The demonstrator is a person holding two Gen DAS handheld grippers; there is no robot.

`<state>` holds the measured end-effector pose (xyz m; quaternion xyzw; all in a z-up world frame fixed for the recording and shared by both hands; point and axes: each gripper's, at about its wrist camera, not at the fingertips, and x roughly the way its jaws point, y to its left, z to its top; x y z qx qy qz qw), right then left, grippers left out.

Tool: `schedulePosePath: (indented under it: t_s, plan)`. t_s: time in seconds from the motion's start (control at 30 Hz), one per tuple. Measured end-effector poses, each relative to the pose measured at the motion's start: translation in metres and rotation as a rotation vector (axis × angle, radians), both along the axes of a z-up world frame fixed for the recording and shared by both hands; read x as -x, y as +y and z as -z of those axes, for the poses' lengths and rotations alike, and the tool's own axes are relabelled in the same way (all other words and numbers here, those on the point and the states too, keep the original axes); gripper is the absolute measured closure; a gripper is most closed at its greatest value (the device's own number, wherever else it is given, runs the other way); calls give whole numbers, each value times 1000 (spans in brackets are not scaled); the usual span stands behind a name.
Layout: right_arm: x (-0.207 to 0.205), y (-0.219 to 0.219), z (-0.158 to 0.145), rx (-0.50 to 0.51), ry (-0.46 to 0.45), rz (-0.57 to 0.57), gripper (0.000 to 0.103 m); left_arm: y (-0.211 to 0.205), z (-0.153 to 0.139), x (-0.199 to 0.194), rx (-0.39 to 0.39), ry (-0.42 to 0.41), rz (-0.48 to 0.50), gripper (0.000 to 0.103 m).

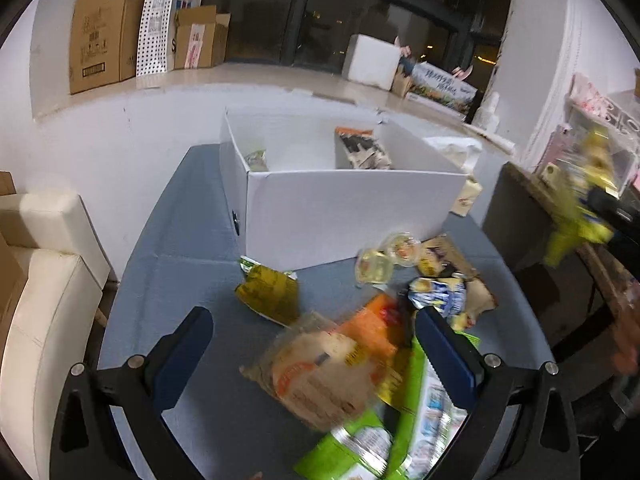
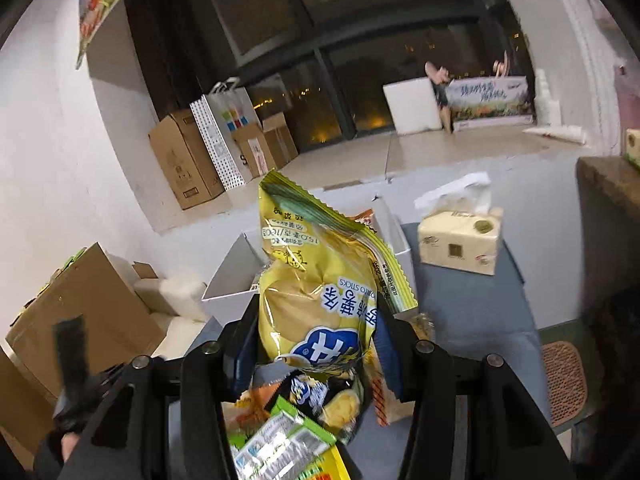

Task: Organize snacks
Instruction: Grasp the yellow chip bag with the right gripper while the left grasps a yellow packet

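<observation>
My right gripper (image 2: 316, 344) is shut on a yellow potato-sticks bag (image 2: 320, 288), held upright above the blue table; it also shows blurred at the right edge of the left wrist view, as the yellow bag (image 1: 580, 216). My left gripper (image 1: 316, 344) hangs open over a snack pile, above a clear packet of round cakes (image 1: 316, 376) and without touching it. Around it lie an orange packet (image 1: 372, 324), a green pack (image 1: 352, 444), a yellow-green bag (image 1: 268, 292) and jelly cups (image 1: 384, 260). The white box (image 1: 352, 208) behind holds an orange-black packet (image 1: 362, 148) and a small pale packet (image 1: 256, 160).
A tissue pack (image 2: 460, 244) stands on the blue table (image 1: 180, 280) to the right of the box. A cream seat (image 1: 48, 280) is on the left, a dark wooden table (image 1: 520, 208) on the right. Cardboard boxes (image 1: 104, 28) line the window ledge.
</observation>
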<state>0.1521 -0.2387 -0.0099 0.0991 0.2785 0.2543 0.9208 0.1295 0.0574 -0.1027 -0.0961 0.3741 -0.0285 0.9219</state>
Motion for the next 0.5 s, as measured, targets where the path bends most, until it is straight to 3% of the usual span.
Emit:
schedulePosePath:
  t_s: [0.17, 0.4, 0.5]
  plan:
    - [28, -26, 16, -57, 39, 25, 47, 6, 19, -28, 19, 69, -8, 0]
    - [47, -40, 38, -61, 67, 37, 47, 11, 36, -54, 31, 119, -31, 0]
    - [47, -42, 42, -74, 76, 31, 47, 10, 46, -65, 0, 155, -45, 1]
